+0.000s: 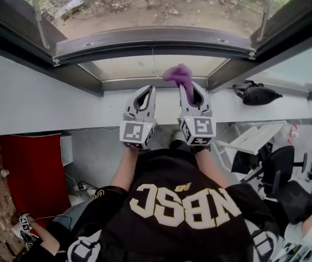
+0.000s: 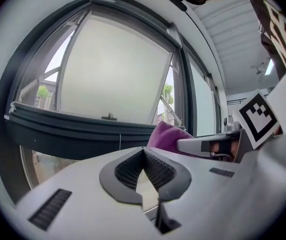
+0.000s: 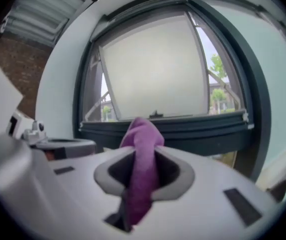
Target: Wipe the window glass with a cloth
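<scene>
Purple cloth (image 3: pixel 144 131) is clamped upright between the jaws of the right gripper (image 3: pixel 143 156), its bunched top standing above the jaw tips, raised before the dark lower frame (image 1: pixel 150 40) of the open window sash and short of the window glass (image 3: pixel 155 74). Left gripper (image 2: pixel 144 151) is just beside it at the same height, jaws closed together at the tips with nothing between them. Both are held over the white sill (image 1: pixel 46 102).
</scene>
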### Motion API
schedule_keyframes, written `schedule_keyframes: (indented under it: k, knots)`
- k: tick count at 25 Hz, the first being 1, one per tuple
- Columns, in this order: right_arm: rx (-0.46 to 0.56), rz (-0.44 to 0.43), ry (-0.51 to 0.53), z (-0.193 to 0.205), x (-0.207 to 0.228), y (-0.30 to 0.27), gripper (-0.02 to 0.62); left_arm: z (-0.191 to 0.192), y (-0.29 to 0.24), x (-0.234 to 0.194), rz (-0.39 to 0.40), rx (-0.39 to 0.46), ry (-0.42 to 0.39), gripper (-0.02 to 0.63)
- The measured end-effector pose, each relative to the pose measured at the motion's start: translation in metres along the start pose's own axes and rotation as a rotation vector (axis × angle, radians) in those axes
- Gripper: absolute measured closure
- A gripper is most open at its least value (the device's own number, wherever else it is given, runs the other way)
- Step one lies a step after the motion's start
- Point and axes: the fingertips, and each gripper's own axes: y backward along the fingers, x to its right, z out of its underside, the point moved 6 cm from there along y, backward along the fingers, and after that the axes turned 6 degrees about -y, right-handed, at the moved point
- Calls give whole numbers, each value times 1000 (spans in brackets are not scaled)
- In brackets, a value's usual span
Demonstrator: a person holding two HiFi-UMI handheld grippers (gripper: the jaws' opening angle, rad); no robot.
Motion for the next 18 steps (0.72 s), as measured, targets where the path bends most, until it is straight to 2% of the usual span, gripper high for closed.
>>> schedule_keyframes:
  k: [3,8,11,18]
  knots:
    - [30,30,56,-13,-17,-5,508,-5,4,-5,9,12,-15,586]
    - [84,8,47,-29,-21,-14,508,-23,-3,-20,-8,59,-53,586]
    - [99,-8,32,-31,-22,-16,508,-37,-7,-23,-10,95,-49,586]
    - [105,-33,5,-26,-23,-19,508,-27,-25,-20,28,55,-97,586]
